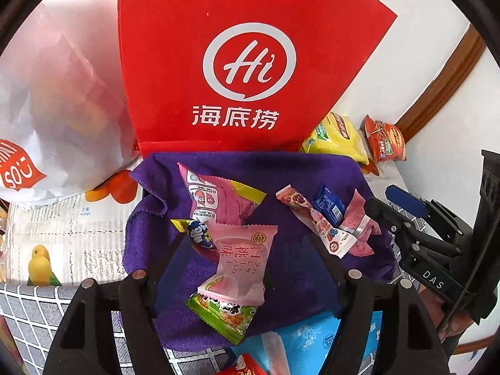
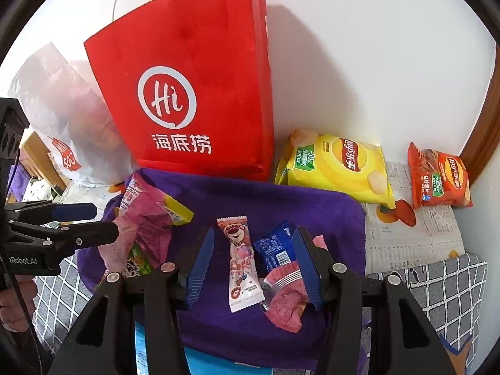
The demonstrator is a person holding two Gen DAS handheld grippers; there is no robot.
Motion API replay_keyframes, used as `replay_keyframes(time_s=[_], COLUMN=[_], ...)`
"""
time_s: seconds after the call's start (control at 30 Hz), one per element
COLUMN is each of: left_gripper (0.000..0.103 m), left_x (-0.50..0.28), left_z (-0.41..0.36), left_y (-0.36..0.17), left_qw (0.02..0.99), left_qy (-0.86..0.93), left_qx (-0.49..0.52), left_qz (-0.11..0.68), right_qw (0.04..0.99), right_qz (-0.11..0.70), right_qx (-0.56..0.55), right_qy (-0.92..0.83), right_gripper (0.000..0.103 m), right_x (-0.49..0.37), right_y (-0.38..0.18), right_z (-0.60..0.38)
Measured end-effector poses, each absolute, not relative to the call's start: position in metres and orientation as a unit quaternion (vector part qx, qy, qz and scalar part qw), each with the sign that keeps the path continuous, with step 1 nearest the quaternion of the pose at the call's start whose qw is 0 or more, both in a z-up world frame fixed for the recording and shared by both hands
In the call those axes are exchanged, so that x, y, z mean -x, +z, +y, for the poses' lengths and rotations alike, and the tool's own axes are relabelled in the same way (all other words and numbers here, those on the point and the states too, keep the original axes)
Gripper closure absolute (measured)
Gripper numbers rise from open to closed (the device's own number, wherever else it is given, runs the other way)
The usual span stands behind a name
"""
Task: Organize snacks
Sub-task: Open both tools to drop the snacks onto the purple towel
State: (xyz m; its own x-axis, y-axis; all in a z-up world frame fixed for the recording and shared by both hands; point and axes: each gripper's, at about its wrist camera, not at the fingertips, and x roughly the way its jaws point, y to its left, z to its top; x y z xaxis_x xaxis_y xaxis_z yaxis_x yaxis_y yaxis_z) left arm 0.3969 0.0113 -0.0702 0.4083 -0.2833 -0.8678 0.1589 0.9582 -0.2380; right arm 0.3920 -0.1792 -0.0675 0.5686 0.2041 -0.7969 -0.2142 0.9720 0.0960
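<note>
Several snack packets [image 1: 240, 259] are scattered on the purple towel [image 2: 312, 212] before the red bag [image 2: 200, 93]. Nothing is gripped: the left gripper [image 1: 247, 240] and right gripper [image 2: 253, 268] are held open above them.

A home corner, by the look of it.
Shopping bags (one red [image 2: 193, 93]) lean on a white wall [image 2: 375, 62]; newspaper [image 2: 415, 234] covers the surface.
</note>
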Motion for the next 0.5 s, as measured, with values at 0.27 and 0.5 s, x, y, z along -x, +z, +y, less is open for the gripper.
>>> replay_keyframes(time_s=[0.27,0.5], left_gripper=[0.028,0.028], left_x=[-0.392,-0.382], left_z=[0.015,0.017], left_y=[-0.057,-0.040], left_qw=[0.844,0.851], left_qy=[-0.136,-0.144], left_qx=[0.065,0.069], left_qz=[0.514,0.500], right_qw=[0.890,0.896], right_qz=[0.443,0.435], right_qx=[0.005,-0.005], right_qy=[0.107,0.087], right_gripper=[0.043,0.042], right_x=[-0.387,-0.373], right_y=[-0.055,-0.040], right_z=[-0.180,-0.181])
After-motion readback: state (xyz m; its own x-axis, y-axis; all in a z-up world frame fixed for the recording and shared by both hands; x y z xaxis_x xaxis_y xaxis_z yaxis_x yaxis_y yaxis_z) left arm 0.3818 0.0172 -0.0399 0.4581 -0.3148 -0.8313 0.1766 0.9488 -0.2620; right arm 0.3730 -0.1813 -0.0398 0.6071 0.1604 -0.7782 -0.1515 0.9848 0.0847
